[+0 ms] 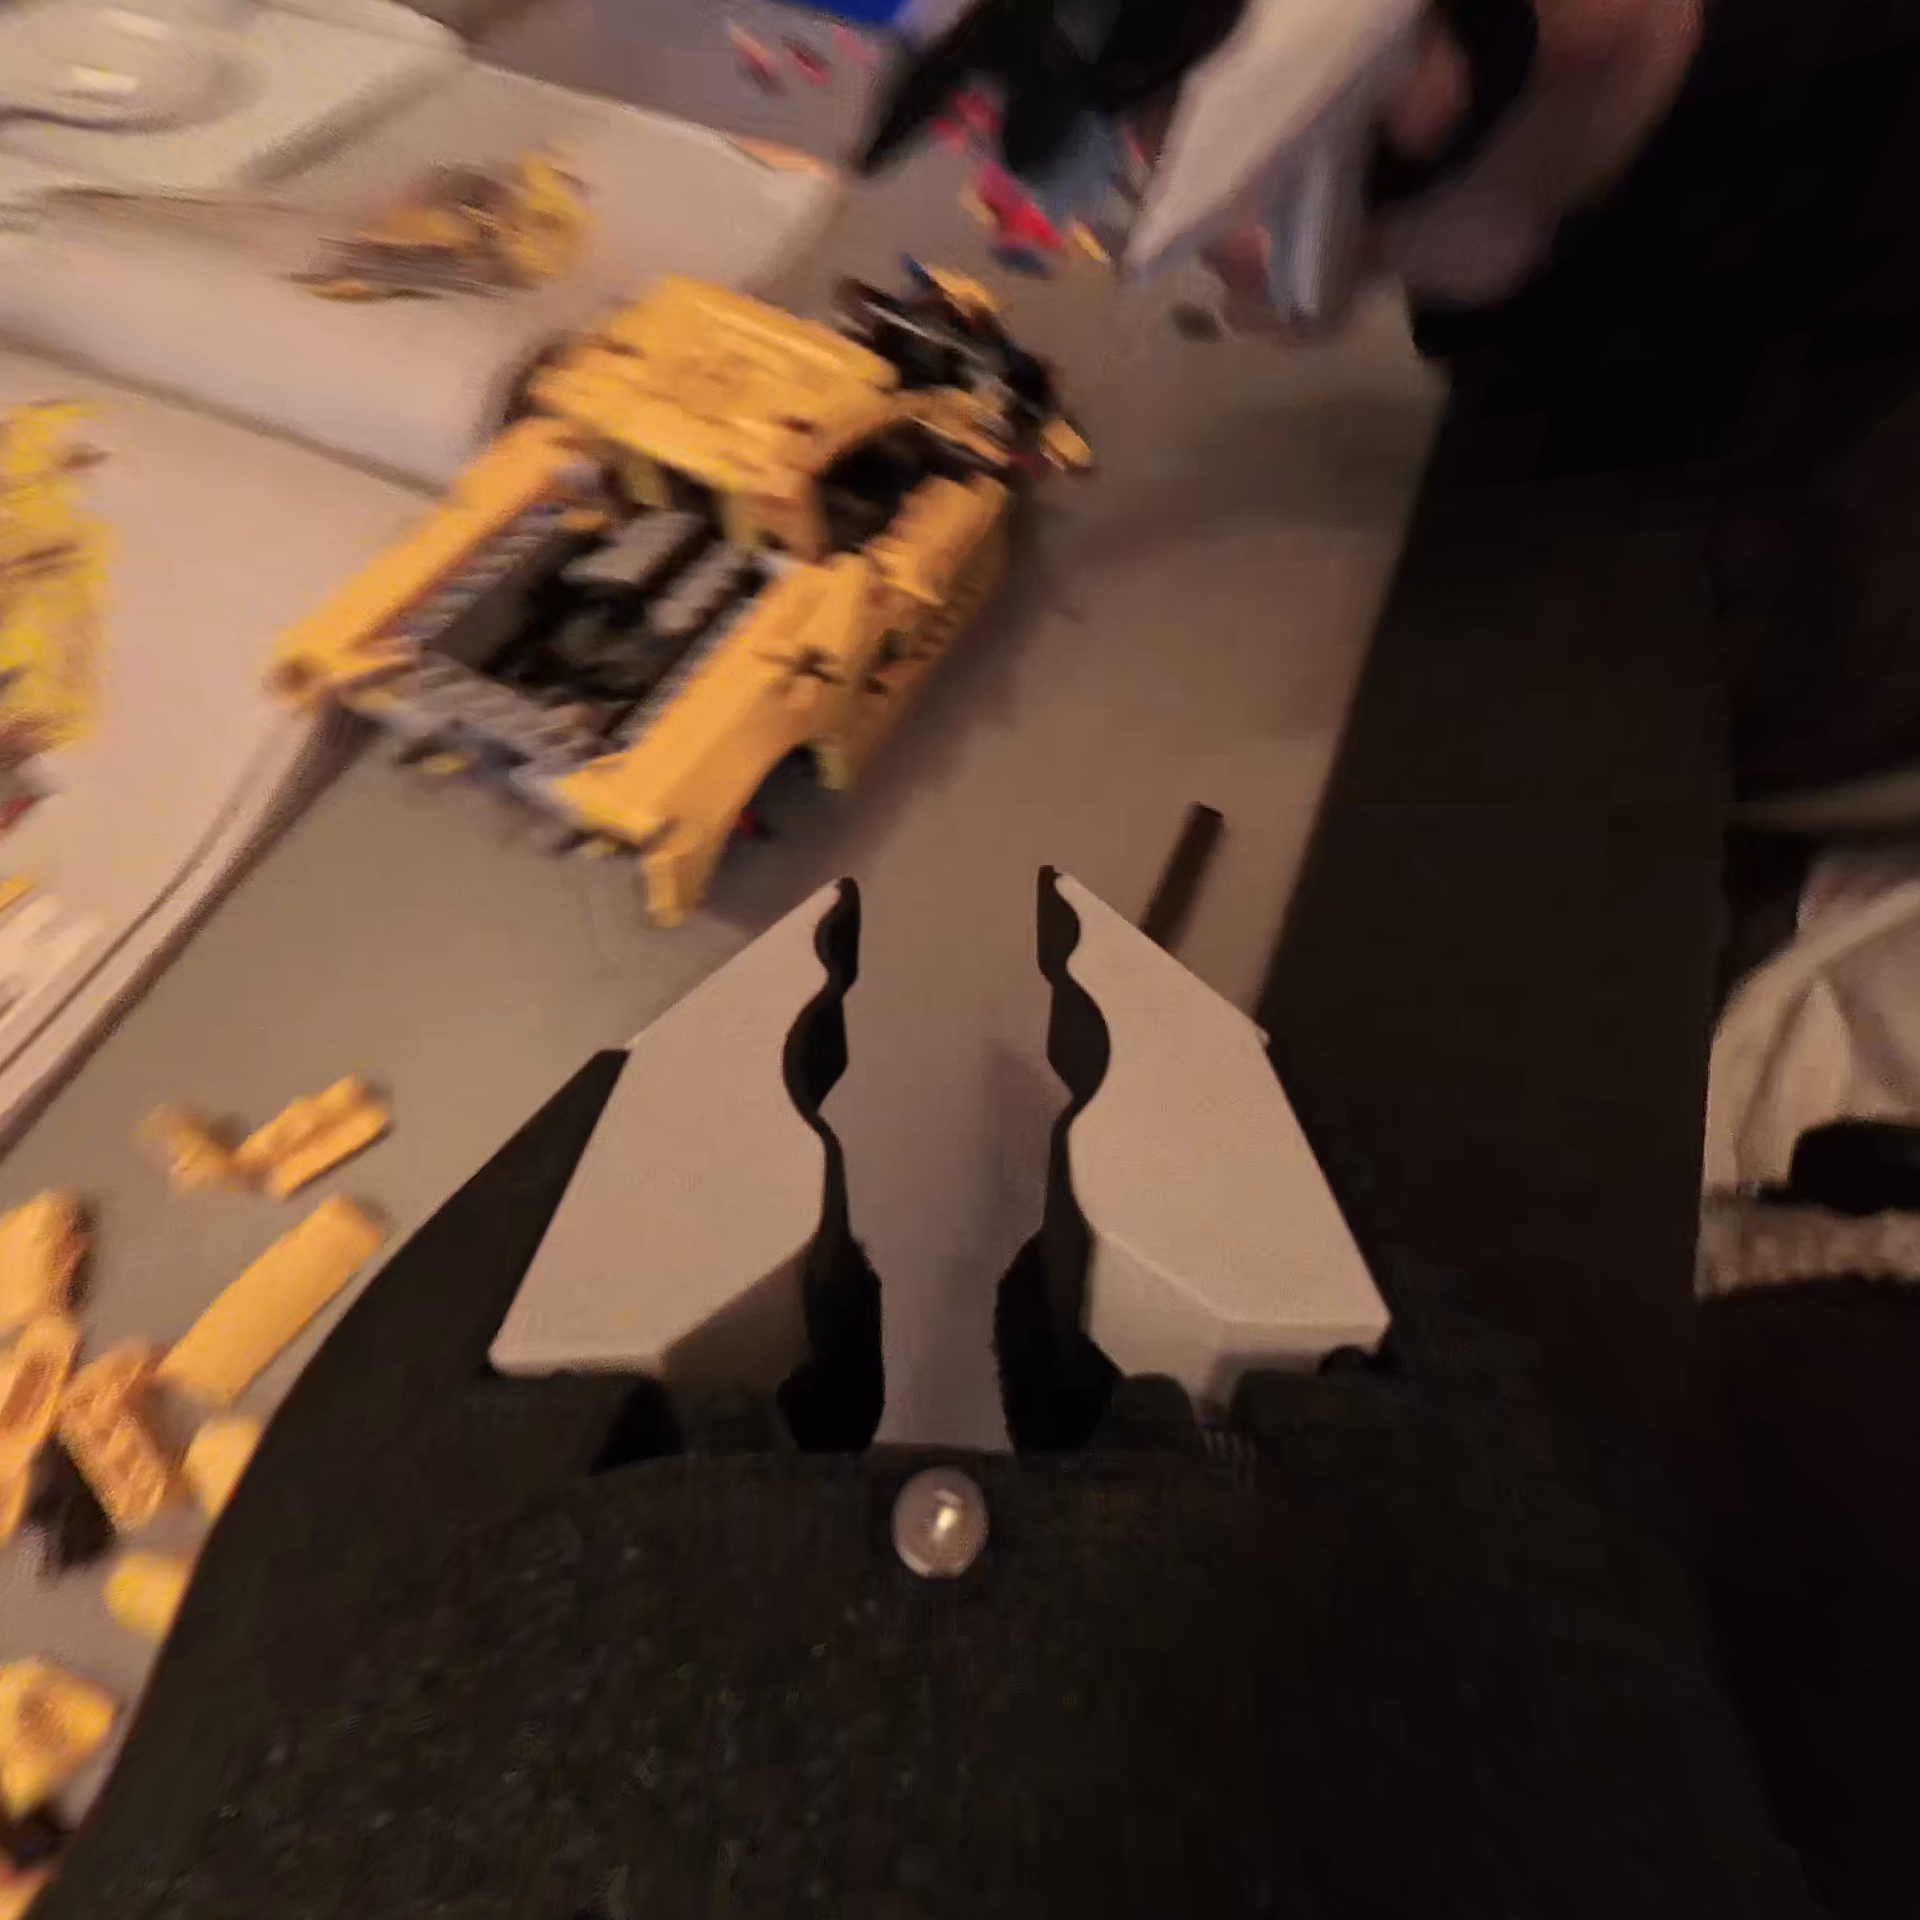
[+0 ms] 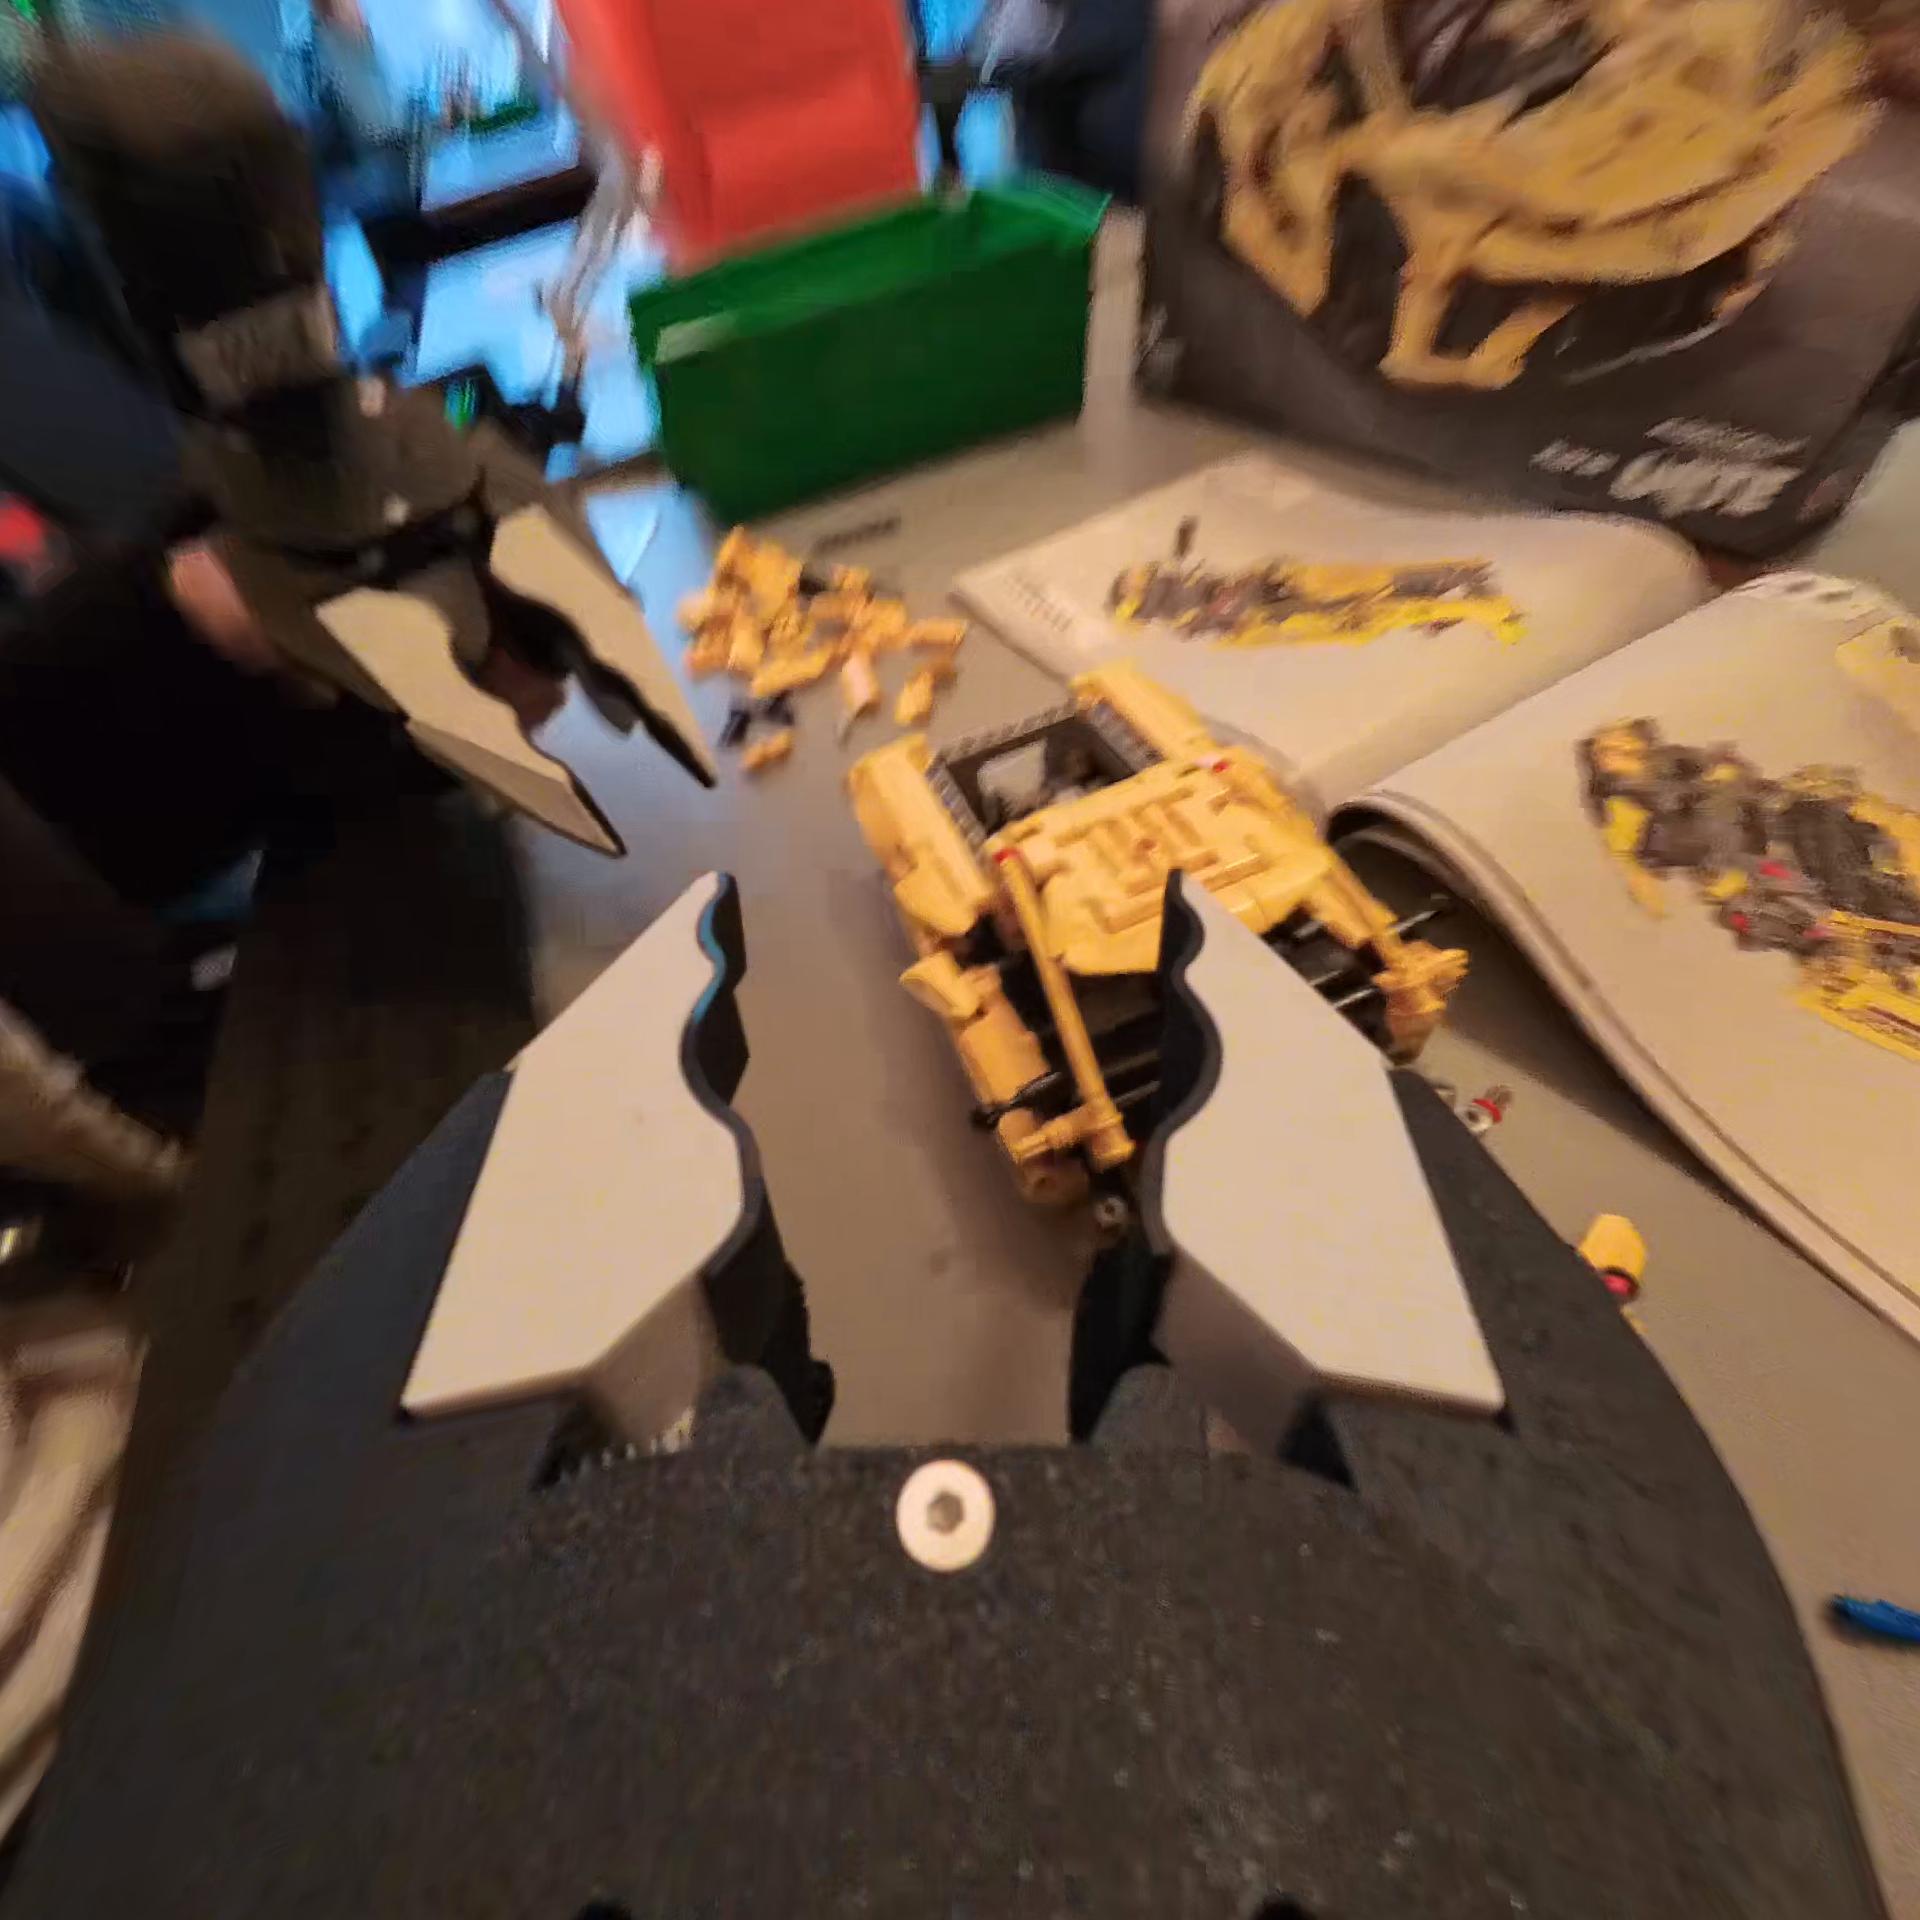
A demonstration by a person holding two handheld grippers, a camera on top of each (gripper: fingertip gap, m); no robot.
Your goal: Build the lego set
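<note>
A partly built yellow and black Lego vehicle (image 1: 707,582) lies on the grey table, ahead and left of my left gripper (image 1: 948,894), which is open and empty above the table near its edge. In the right wrist view the same model (image 2: 1101,935) sits just beyond my right gripper (image 2: 951,894), open and empty, with its right finger in front of the model. The left gripper (image 2: 665,810) shows at the left there, open. A pile of loose yellow pieces (image 2: 810,634) lies behind the model, and also shows in the left wrist view (image 1: 156,1340). Both views are blurred.
Open instruction booklets (image 2: 1662,935) lie right of the model. The dark set box (image 2: 1507,260) and a green bin (image 2: 873,343) stand at the back. A thin black rod (image 1: 1184,862) lies near the table edge. Small loose parts (image 2: 1610,1252) lie at the right. My left tips are roughly 9 cm from the thin black rod (image 1: 1184,862).
</note>
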